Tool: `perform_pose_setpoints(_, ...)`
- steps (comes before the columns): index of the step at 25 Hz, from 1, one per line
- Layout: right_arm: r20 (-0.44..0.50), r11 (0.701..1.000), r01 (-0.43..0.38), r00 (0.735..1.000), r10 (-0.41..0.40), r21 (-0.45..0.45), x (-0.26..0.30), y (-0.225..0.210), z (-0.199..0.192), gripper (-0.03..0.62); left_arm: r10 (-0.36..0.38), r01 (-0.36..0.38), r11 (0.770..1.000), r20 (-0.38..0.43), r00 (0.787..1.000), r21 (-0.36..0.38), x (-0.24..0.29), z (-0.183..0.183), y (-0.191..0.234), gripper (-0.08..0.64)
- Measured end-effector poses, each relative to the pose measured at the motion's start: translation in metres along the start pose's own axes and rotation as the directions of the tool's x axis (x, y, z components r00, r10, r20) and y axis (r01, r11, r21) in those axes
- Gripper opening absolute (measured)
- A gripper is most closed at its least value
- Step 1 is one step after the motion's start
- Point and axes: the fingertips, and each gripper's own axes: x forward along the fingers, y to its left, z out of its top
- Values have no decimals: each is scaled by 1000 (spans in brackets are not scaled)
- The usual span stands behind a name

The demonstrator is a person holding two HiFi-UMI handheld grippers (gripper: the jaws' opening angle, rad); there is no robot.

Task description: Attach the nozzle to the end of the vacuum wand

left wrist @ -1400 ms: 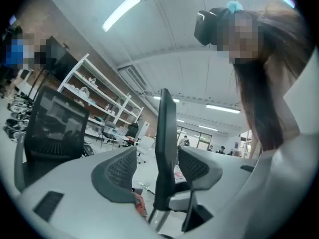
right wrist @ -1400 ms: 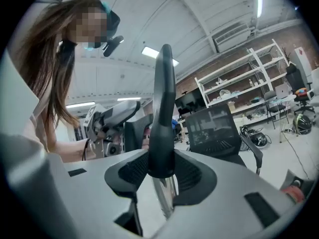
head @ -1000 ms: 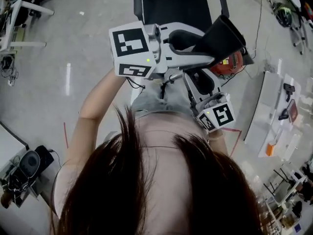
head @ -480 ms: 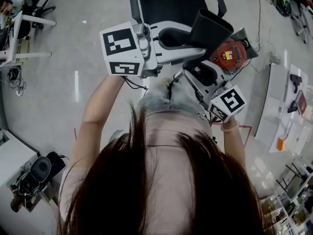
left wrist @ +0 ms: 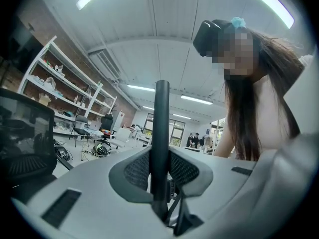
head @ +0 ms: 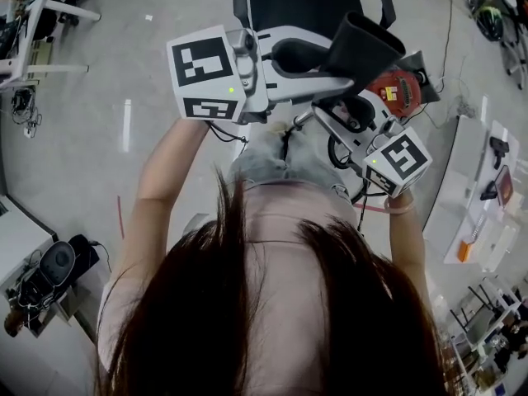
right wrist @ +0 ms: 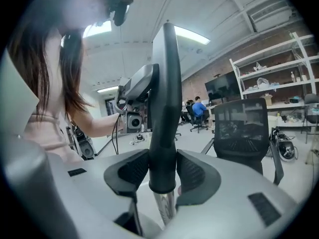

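The black nozzle [head: 363, 48] is up in front of the person, its wide mouth pointing away. My left gripper [head: 334, 77] reaches in from the left. Its jaws have just been closing and are now shut on the nozzle's thin edge [left wrist: 160, 113], the left gripper [left wrist: 160, 171] pads pressing both sides. My right gripper [head: 346, 118] comes up from the lower right. In the right gripper view the right gripper [right wrist: 162, 171] is shut on the nozzle [right wrist: 167, 83] at its round lower collar. The silver wand [right wrist: 165, 208] sticks out below that collar; the wand [head: 302, 120] runs down toward the lap.
A black office chair [head: 301, 2] stands just beyond the grippers. A red vacuum body [head: 398, 89] lies on the floor to the right. A white table [head: 474, 213] with small items is at far right. Shelves [left wrist: 60, 88] and other chairs line the room.
The right gripper has turned, its marker cube swinging right and up beside the left gripper. The left gripper stays in place on the nozzle.
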Motion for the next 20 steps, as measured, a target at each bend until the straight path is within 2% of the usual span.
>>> perform_pose_setpoints(7,-47,999,-41,998,40,-16,4,3,2,179,-4,5,1000,-23,1000,23,-1,-1,-6,97)
perform_pose_setpoints(10,-46,999,-42,998,41,-16,2,2,1,179,16,-15,999,-6,1000,42,1,-1,-6,98)
perform_pose_setpoints(14,-32,1000,-28,999,28,2,-4,-2,0,179,71,-72,996,25,997,58,0,-4,-1,112)
perform_pose_setpoints(17,-29,999,-25,999,26,21,-5,-4,-1,179,138,-136,987,-24,990,81,-18,-20,5,163)
perform_pose_setpoints(20,-30,999,-17,999,18,37,-6,-5,-3,179,194,-193,980,-45,980,42,-43,-41,8,183)
